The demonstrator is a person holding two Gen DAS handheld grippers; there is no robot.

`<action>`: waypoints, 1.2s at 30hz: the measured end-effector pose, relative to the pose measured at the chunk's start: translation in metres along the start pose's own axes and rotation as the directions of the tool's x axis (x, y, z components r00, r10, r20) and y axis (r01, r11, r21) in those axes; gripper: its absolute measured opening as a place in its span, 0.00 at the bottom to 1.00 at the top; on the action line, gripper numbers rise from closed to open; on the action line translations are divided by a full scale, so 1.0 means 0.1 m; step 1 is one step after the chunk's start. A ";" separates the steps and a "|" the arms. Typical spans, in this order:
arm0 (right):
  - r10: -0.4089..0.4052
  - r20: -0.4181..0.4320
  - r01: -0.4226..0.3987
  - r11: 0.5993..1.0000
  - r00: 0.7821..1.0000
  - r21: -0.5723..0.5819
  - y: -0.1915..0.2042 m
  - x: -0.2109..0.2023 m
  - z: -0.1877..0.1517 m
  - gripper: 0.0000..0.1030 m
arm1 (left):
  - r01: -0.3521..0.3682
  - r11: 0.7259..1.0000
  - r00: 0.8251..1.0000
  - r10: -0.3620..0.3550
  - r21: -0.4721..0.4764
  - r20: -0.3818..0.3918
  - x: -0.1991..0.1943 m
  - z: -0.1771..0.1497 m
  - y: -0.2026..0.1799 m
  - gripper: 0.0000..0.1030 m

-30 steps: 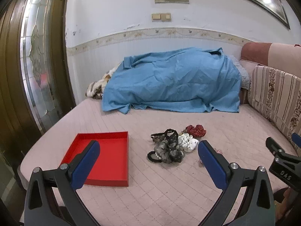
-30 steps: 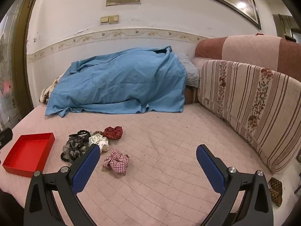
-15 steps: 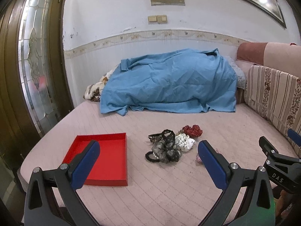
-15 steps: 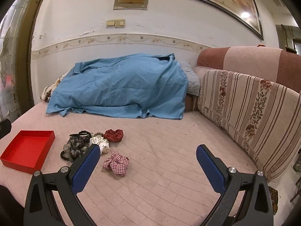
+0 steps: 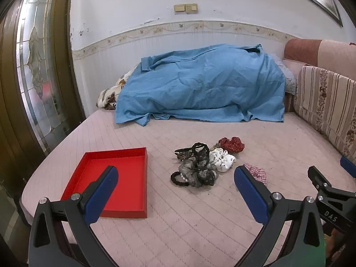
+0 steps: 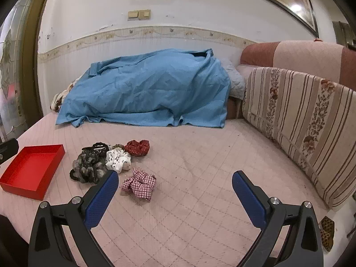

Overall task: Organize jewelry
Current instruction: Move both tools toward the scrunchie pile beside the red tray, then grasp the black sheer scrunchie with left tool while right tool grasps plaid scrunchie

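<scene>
A pile of hair ties lies on the pink quilted bed: a grey-black scrunchie, a white dotted one, a dark red one and a black clip. A red-white checked scrunchie lies apart, nearer me. An empty red tray sits left of the pile. My left gripper is open above the bed in front of the pile. My right gripper is open, just right of the checked scrunchie.
A blue sheet covers a heap at the back wall. A striped cushion lines the right side. A glass-panelled door stands at the left, beyond the bed's edge. The right gripper's body shows in the left view.
Both grippers have moved slightly forward and tilted down toward the hair ties. Jaws stay open. Nothing on the bed has moved.
</scene>
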State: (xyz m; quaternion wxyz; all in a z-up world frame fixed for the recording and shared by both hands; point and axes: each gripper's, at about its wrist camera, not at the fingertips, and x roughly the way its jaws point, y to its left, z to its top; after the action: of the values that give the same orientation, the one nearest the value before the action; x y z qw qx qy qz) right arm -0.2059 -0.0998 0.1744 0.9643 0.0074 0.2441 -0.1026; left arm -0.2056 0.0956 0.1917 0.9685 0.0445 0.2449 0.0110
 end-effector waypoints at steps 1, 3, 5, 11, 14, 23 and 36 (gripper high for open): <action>0.006 -0.004 -0.006 1.000 1.000 0.002 -0.01 0.02 0.00 1.00 | 0.000 1.000 1.000 0.000 0.001 0.003 0.01 0.01 0.00 1.00; 0.011 -0.003 -0.011 1.000 1.000 0.007 -0.02 0.06 -0.01 1.00 | 0.000 1.000 1.000 0.000 0.006 0.006 0.04 0.02 0.00 1.00; 0.014 -0.011 -0.014 1.000 1.000 0.010 -0.03 0.12 -0.03 1.00 | -0.004 1.000 1.000 0.004 0.016 -0.002 0.07 0.01 -0.01 1.00; 0.040 -0.092 -0.040 0.999 0.995 0.001 0.00 0.37 -0.15 1.00 | 0.019 1.000 0.996 -0.017 0.019 -0.082 0.38 -0.07 -0.03 1.00; 0.057 -0.132 -0.056 0.998 0.990 0.009 -0.01 0.49 -0.20 1.00 | 0.004 1.000 0.993 -0.001 0.025 -0.120 0.56 -0.12 -0.03 1.00; 0.125 -0.262 -0.112 0.992 0.957 0.064 -0.06 0.86 -0.33 0.97 | 0.023 1.000 0.979 -0.026 -0.015 -0.204 0.95 -0.24 0.14 1.00; 0.190 -0.320 -0.174 0.982 0.928 0.076 0.06 1.24 -0.34 0.86 | 0.102 0.990 0.942 -0.129 -0.102 -0.308 1.55 -0.21 0.29 0.73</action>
State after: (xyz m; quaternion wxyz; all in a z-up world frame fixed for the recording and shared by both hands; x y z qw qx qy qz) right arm -0.1144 -0.1160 0.0858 0.9156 0.0692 0.3958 -0.0157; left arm -0.0790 0.1329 0.1025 0.9171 -0.0133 0.3974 -0.0286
